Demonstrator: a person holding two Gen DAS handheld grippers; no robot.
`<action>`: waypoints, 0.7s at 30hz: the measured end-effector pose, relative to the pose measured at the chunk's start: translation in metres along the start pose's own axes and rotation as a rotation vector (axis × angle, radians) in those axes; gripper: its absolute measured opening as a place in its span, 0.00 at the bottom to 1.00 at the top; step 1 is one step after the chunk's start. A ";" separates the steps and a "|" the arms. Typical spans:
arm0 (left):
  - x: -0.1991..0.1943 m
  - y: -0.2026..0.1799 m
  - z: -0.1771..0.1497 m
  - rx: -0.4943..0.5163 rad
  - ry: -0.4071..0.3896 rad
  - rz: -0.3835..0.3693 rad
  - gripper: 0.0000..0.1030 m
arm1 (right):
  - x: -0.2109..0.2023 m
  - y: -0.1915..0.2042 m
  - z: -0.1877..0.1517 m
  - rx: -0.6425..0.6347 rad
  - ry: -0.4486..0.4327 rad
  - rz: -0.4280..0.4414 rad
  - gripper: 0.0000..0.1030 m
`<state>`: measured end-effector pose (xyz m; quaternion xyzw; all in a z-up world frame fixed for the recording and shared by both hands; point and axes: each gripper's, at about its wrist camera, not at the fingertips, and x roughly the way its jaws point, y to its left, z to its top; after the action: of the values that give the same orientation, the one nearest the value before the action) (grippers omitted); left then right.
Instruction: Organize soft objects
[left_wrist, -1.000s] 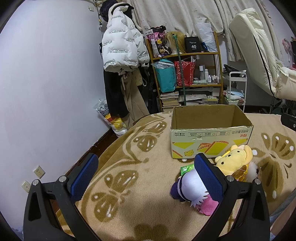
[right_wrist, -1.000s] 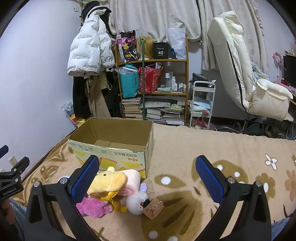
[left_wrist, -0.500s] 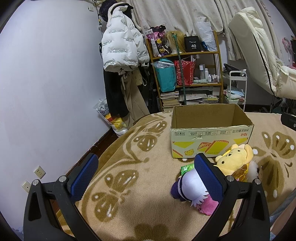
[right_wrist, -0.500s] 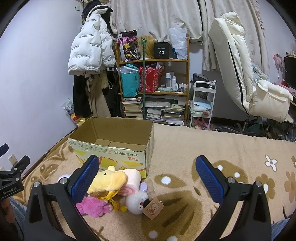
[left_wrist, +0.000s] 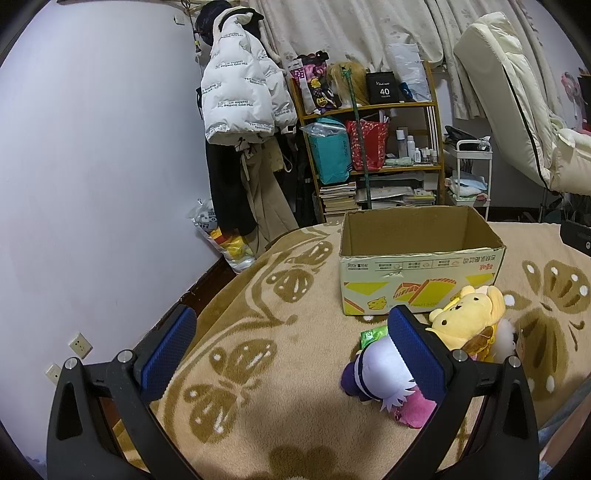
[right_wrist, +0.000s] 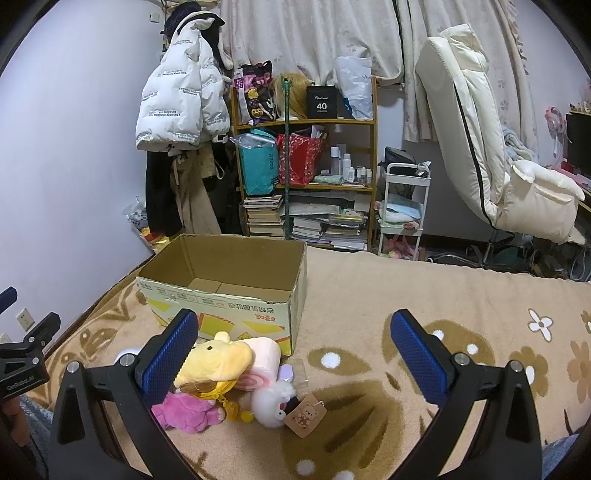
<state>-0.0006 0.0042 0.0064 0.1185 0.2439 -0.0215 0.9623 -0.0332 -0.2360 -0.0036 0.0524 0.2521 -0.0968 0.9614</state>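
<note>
An open cardboard box (left_wrist: 421, 266) (right_wrist: 225, 295) stands on the tan patterned blanket, nothing visible inside it. In front of it lies a heap of plush toys: a yellow bear (left_wrist: 469, 317) (right_wrist: 218, 362), a white and purple doll (left_wrist: 376, 373), a pink plush (right_wrist: 184, 411), a pink roll (right_wrist: 264, 360) and a white fluffy toy with a paper tag (right_wrist: 275, 400). My left gripper (left_wrist: 291, 350) is open, its right finger overlapping the doll in view. My right gripper (right_wrist: 291, 350) is open above the blanket, its left finger in front of the bear.
A wooden shelf (right_wrist: 306, 177) crammed with bags and books stands against the back wall, with a white puffer jacket (left_wrist: 240, 99) hanging beside it. A cream recliner (right_wrist: 491, 147) and a small white cart (right_wrist: 402, 206) stand at the right. The wall (left_wrist: 92, 184) runs close on the left.
None of the toys or the box has moved. Both grippers stay open and almost still, with only a slight shift of view.
</note>
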 end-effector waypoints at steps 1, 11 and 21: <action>0.000 0.000 0.000 0.000 0.000 0.000 0.99 | 0.000 0.000 0.000 0.000 0.001 0.001 1.00; 0.000 0.000 0.000 0.002 0.000 0.000 0.99 | -0.001 0.000 0.001 0.001 0.001 0.000 1.00; 0.000 -0.001 0.000 0.004 -0.001 0.002 0.99 | -0.001 0.001 0.000 0.001 0.001 0.001 1.00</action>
<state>-0.0008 0.0035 0.0061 0.1204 0.2434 -0.0211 0.9622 -0.0333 -0.2346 -0.0032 0.0533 0.2526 -0.0965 0.9613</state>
